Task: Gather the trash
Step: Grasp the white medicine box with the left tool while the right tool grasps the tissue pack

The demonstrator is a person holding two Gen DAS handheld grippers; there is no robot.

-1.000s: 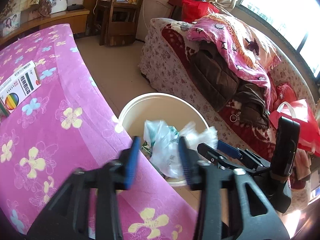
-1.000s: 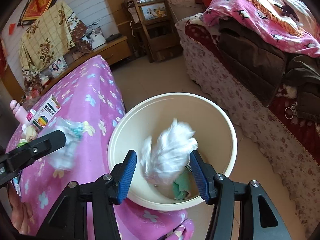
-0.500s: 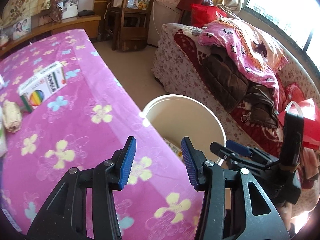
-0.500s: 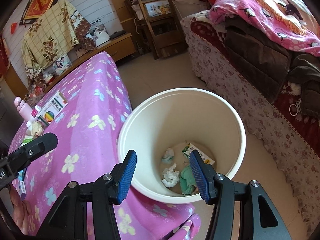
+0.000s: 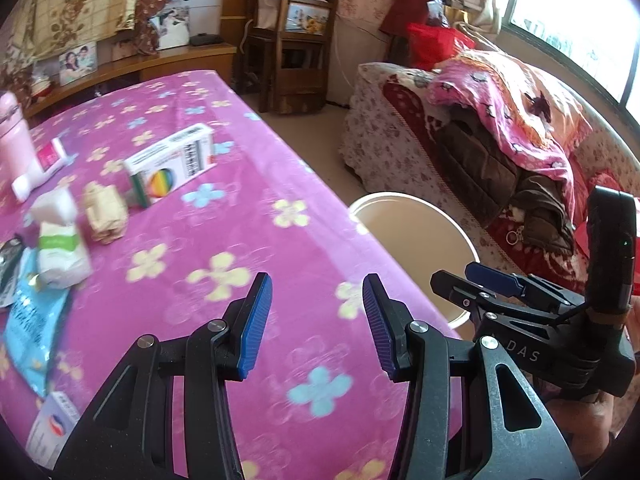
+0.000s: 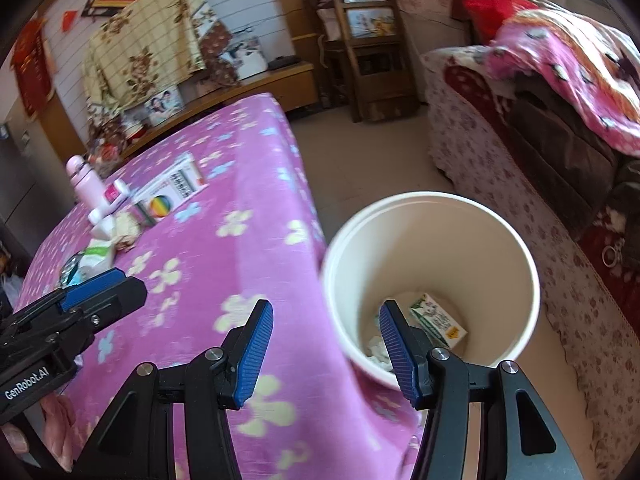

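Pink flowered tablecloth point(image 5: 248, 240) spread over the table, filling most of the left wrist view. Cream bin point(image 6: 472, 240) standing on the floor just beside the table's edge, between table and sofa point(image 6: 520, 128). Inside the bin, at the bottom: a green-and-white carton point(image 6: 438, 318) and crumpled white tissue point(image 6: 378, 350).

On the cloth, well apart from the bin: blue plastic packet point(image 5: 30, 320), white box with a rainbow print point(image 5: 170, 164), white wrapped pack with a green band point(image 5: 60, 240), crumpled beige paper wad point(image 5: 105, 212), white-and-pink tube point(image 5: 40, 168) beside a pink bottle point(image 5: 12, 140).

Left gripper point(image 5: 316, 324) above the cloth, blue pads parted, nothing between them. Right gripper point(image 6: 326, 354) over the table's edge and the bin's rim, pads likewise apart and empty; also visible at the right of the left wrist view point(image 5: 496, 284), near the bin.
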